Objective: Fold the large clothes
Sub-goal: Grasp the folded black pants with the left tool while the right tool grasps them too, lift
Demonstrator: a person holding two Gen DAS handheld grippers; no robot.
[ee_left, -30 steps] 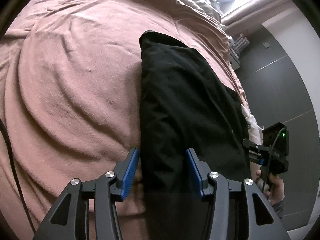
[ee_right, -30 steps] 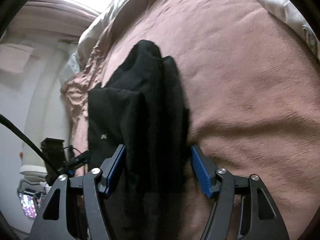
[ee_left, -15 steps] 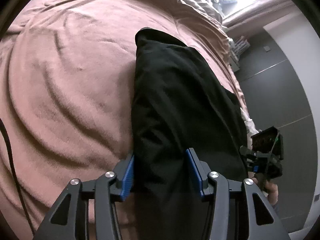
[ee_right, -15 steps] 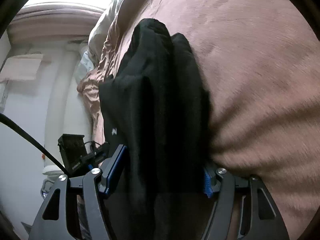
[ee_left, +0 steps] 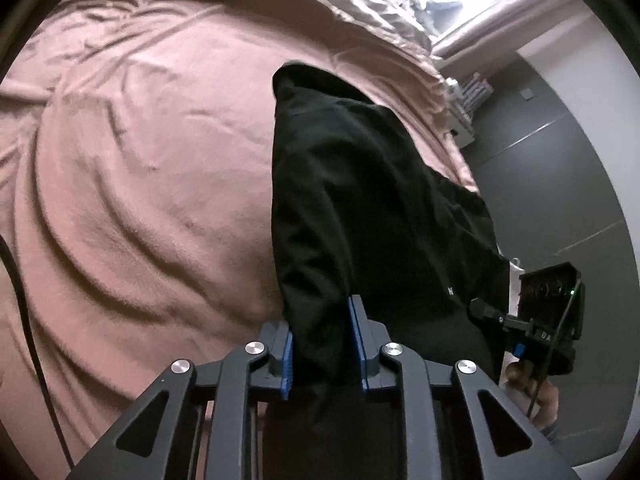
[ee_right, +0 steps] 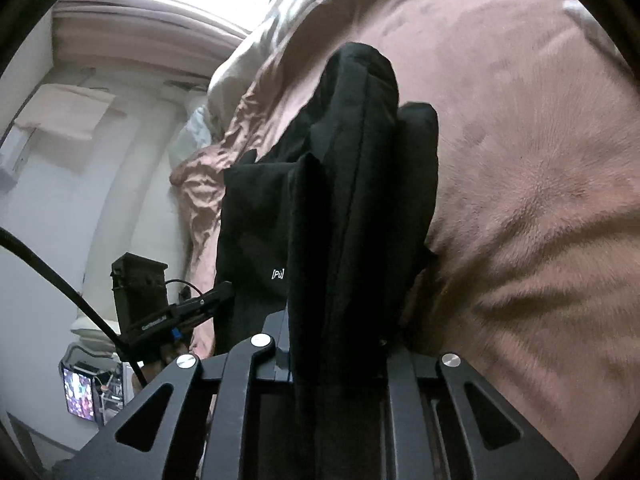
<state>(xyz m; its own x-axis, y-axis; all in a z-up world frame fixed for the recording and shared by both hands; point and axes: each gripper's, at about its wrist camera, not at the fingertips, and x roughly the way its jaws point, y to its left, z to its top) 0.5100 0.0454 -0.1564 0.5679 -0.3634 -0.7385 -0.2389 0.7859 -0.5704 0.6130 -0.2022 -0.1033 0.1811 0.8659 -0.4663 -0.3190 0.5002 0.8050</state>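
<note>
A large black garment (ee_left: 360, 200) lies folded lengthwise on a pink-brown blanket (ee_left: 140, 180), its near end lifted. My left gripper (ee_left: 324, 344) is shut on the garment's near edge, cloth bunched between the blue pads (ee_left: 286, 354). In the right wrist view the same black garment (ee_right: 352, 184), with a small white logo, runs away from me. My right gripper (ee_right: 336, 356) is shut on its other near corner; the cloth hides the fingertips. Each gripper shows in the other's view: the right one (ee_left: 548, 320), the left one (ee_right: 160, 312).
The blanket covers a bed with rumpled bedding (ee_right: 240, 80) at the far end. A dark grey wall (ee_left: 560, 180) lies right of the bed. A white wall and a small lit screen (ee_right: 78, 392) lie left. A black cable (ee_left: 24, 300) hangs at the left edge.
Both grippers have closed on the garment's near edge and lifted it. The cloth now bunches between the pads and hangs steeper over the blanket.
</note>
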